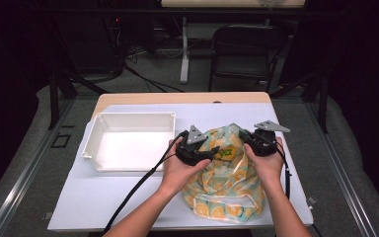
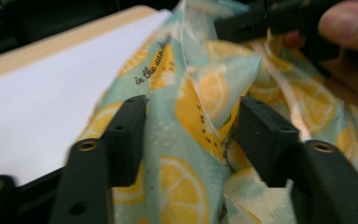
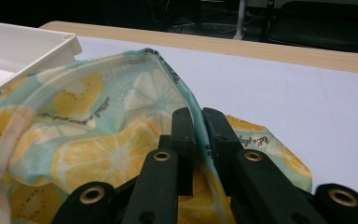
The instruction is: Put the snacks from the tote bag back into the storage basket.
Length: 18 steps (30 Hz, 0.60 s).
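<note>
Right gripper [image 3: 198,140] pinching lemon-print bag [image 3: 98,135] — left gripper [image 2: 191,140] agape

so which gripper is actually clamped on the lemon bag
The right gripper: its jaws pinch the lemon-print bag's edge. The left gripper's jaws stand apart around a fold.

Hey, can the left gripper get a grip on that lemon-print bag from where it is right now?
Probably yes. The left gripper has its jaws open with a fold of the lemon-print bag standing between them, nothing blocking. The right gripper already pinches the bag's edge.
</note>
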### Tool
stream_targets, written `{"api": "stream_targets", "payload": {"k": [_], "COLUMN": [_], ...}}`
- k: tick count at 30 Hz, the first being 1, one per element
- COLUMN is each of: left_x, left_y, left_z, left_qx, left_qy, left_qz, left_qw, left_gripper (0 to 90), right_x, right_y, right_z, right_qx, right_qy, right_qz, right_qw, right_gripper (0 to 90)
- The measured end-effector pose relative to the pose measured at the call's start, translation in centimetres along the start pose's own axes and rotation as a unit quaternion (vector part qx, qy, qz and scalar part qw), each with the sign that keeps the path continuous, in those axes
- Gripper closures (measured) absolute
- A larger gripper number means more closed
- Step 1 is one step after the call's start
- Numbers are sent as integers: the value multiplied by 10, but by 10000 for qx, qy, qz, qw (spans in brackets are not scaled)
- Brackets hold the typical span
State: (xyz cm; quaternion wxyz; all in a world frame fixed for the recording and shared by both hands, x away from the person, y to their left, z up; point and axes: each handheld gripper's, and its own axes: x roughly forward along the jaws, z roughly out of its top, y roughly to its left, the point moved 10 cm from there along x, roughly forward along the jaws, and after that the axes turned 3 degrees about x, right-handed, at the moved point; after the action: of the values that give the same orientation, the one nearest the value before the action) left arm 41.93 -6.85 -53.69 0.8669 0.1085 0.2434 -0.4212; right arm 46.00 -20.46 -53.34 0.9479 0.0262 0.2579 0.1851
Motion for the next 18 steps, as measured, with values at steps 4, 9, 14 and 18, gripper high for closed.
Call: {"api": "stream_targets", "payload": {"k": [4, 9, 14, 18], "left_x": [15, 19, 10, 5], "left_y": [-5, -2, -2, 1], "left_z": [-12, -17, -9, -3], "left_qx": [139, 144, 72, -173], "left_qy": [344, 498, 328, 275], "left_qz": [184, 393, 98, -221], "left_qw": [9991, 9979, 9994, 9992], "left_gripper": [229, 408, 763, 898], "right_x": [0, -3, -14, -28], "right_y": [-1, 1, 7, 14], "right_z": [-1, -1, -2, 1], "right_qx": [3, 12, -1, -54], "right_qy": [18, -6, -107, -254], "right_qz": [23, 150, 451, 700], "right_qw": [10000, 9999, 9989, 9972], "right_gripper": [833, 812, 714, 590]}}
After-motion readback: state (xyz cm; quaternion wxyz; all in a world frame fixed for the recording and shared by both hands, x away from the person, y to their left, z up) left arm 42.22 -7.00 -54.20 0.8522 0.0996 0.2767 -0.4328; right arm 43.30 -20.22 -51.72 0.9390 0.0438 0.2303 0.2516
